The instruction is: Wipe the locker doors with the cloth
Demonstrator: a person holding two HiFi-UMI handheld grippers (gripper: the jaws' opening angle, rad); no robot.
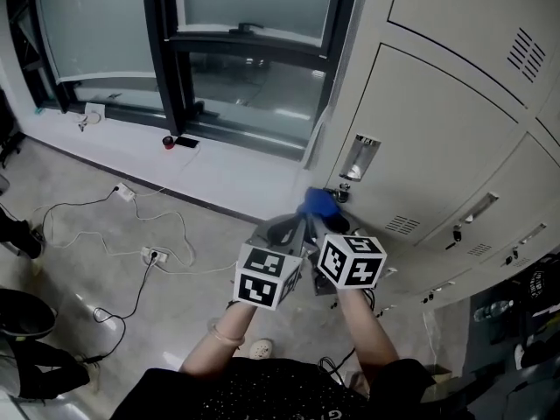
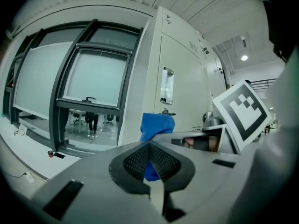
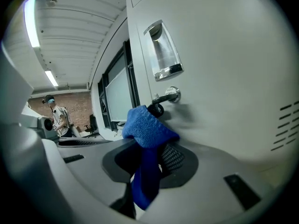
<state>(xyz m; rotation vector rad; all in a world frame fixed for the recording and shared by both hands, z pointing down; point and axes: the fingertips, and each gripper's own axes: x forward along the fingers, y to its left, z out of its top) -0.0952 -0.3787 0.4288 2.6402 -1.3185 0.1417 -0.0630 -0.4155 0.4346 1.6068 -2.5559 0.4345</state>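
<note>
A blue cloth (image 1: pixel 319 204) sits bunched in my right gripper (image 1: pixel 327 221), which is shut on it just in front of a beige locker door (image 1: pixel 437 138). In the right gripper view the cloth (image 3: pixel 147 129) puffs above the jaws and hangs down between them, close to the door's lock knob (image 3: pixel 169 95) and below its recessed handle (image 3: pixel 163 52). My left gripper (image 1: pixel 293 232) is right beside it on the left. Its pads (image 2: pixel 161 158) meet at the tips with nothing held, and the cloth (image 2: pixel 156 124) shows just beyond them.
More locker doors (image 1: pixel 490 24) run up and to the right. A dark-framed window (image 1: pixel 245 42) with a white sill (image 1: pixel 131 147) stands to the left. Cables and a power strip (image 1: pixel 153 255) lie on the floor. A person (image 3: pixel 57 115) stands far off.
</note>
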